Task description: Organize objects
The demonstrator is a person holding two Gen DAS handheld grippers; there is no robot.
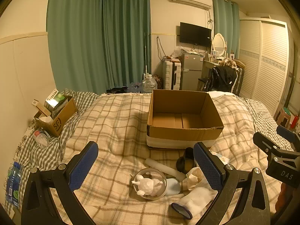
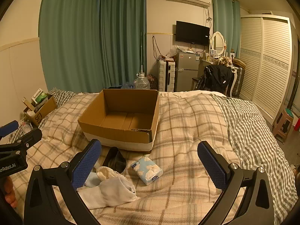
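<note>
Both tongs, left [image 1: 146, 166] and right [image 2: 150, 165], spread wide, holding nothing. Cardboard box [image 1: 184, 115] sits open on the bed [image 2: 187, 116]; glass globe [image 1: 150, 183] holds maybe a white bear.

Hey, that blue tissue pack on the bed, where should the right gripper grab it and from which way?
Probably from above, across its short width. The tissue pack lies flat on the blanket, long axis running diagonally, with free blanket along both long sides. The right gripper is open and would need to turn so its pads meet those long sides; the soft pack should give slightly.
</note>
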